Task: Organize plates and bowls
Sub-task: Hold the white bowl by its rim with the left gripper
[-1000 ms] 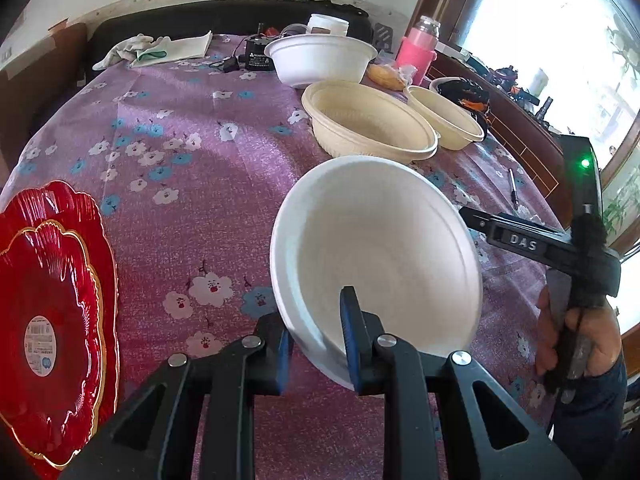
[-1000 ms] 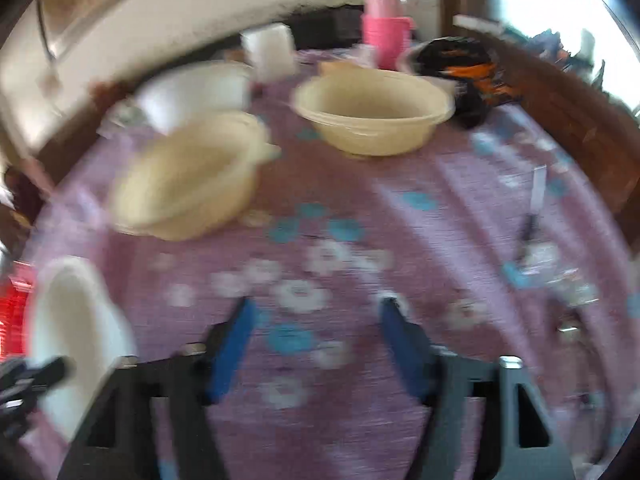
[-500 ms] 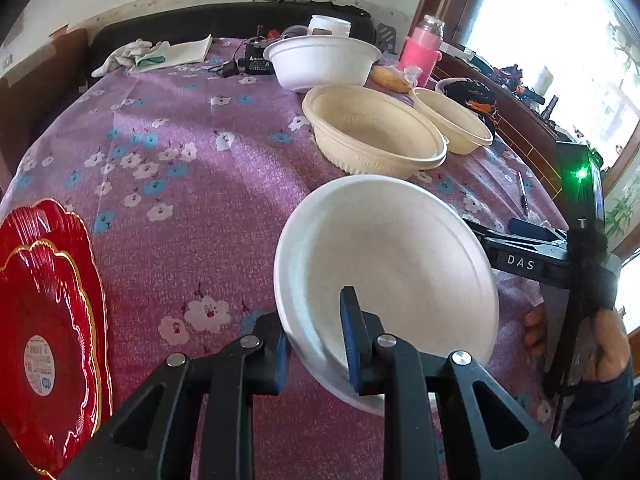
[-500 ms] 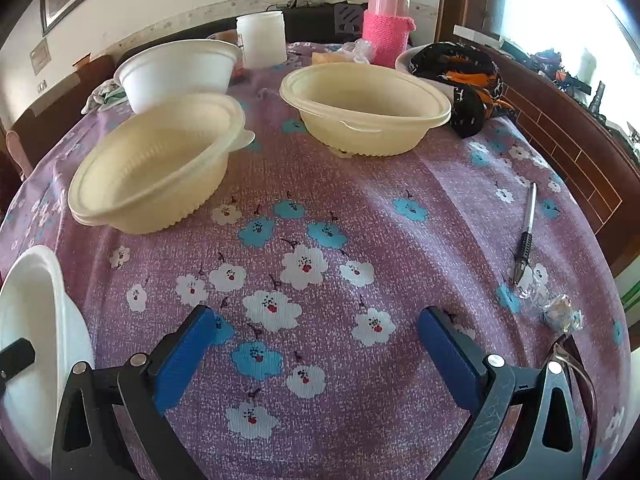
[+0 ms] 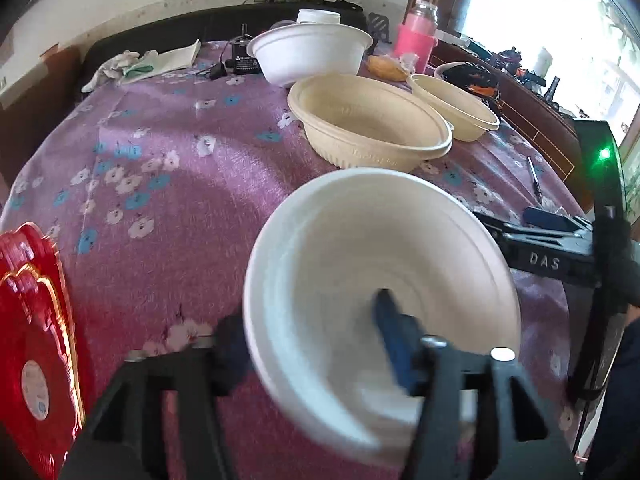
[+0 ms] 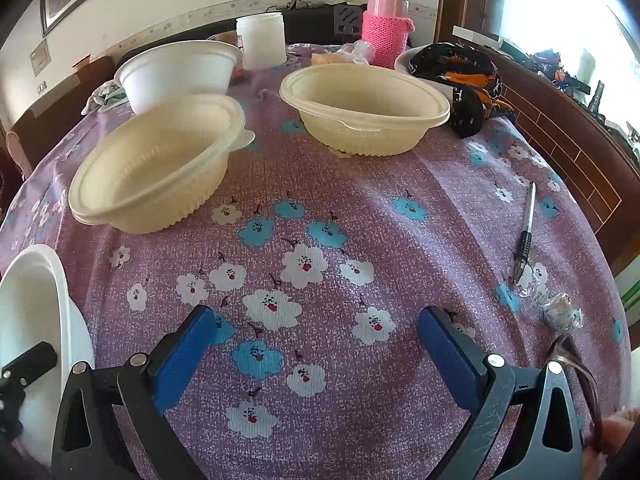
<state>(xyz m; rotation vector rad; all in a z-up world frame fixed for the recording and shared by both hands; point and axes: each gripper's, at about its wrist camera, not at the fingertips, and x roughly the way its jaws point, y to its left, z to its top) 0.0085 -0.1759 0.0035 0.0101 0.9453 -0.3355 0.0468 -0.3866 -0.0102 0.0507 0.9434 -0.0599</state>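
Releasing the white foam bowl [image 5: 380, 280] at the near middle of the counter [image 5: 192, 184], left claw [image 5: 316, 332] has just been opening, fingers astride its rim, right claw [image 6: 316, 344] apart and empty; next likely a cream bowl [image 6: 160, 164], needing a rim grasp.

L tool [image 5: 316, 336] jaws just opening, white foam bowl [image 5: 380, 280] rim between, pads off it.
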